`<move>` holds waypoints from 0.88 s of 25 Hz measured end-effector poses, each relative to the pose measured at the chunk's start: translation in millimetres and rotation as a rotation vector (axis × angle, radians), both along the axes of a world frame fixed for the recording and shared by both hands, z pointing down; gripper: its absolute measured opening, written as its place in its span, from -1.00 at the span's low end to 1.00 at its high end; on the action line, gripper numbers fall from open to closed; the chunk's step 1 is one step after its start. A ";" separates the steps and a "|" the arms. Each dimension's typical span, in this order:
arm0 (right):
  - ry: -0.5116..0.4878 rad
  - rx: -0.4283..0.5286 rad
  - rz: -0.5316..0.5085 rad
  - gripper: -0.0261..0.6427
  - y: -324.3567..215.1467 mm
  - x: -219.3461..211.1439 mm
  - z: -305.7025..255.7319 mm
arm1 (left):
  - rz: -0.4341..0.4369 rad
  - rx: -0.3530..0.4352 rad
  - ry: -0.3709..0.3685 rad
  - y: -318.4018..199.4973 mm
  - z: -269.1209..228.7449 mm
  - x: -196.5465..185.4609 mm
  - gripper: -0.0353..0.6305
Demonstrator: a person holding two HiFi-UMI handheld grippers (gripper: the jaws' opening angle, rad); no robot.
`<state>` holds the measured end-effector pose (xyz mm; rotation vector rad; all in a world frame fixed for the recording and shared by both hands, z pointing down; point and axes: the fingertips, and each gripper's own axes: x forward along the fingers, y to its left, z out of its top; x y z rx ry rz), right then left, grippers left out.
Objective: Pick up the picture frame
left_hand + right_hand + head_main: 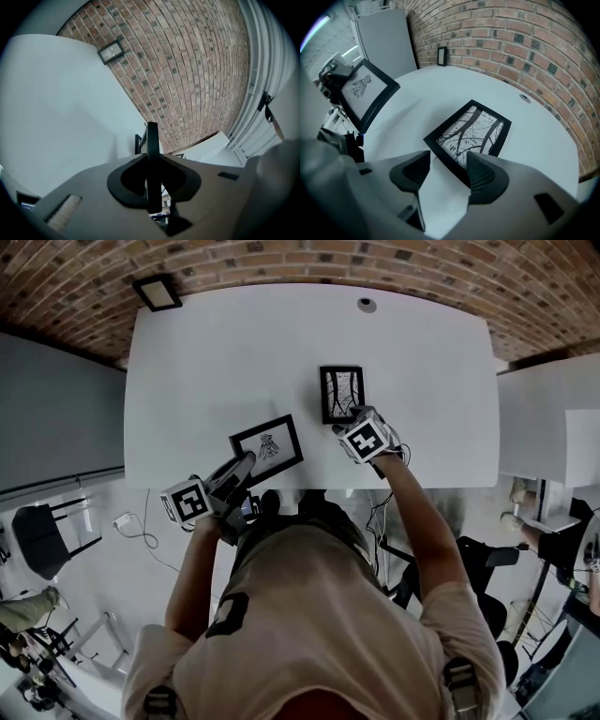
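Two black picture frames are in play on the white table [216, 362]. One with a small figure print [268, 448] is tilted up off the table near the front edge, and my left gripper [246, 463] is shut on its near corner. In the left gripper view the jaws [153, 180] clamp its thin black edge [152, 140], seen edge-on. The second frame, with a branch-like print [341, 393], lies flat. My right gripper [347, 426] points down at its near edge, open. In the right gripper view its jaws [447, 171] straddle that frame's near corner [471, 133] without pressing it.
A small dark frame [157, 292] stands at the table's far left corner against the brick wall [300, 259]. A round cable grommet [367, 305] sits near the far edge. Chairs and cables stand on the floor around the person.
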<state>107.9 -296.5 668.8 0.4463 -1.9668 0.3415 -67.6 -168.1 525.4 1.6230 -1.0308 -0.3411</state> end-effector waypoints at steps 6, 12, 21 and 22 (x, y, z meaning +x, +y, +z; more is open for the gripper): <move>-0.042 -0.046 0.040 -0.26 8.7 -0.4 1.1 | 0.007 -0.002 0.004 0.7 1.4 2.7 -0.75; -0.032 -0.041 0.051 -0.26 26.1 4.4 -1.9 | 0.010 0.008 0.012 5.1 0.1 -2.8 -0.75; -0.046 -0.058 0.112 -0.26 56.9 5.7 -0.2 | 0.039 0.005 0.037 14.8 5.6 -11.8 -0.75; -0.046 -0.059 0.120 -0.26 59.6 6.2 0.1 | 0.044 0.004 0.041 15.6 6.3 -12.0 -0.75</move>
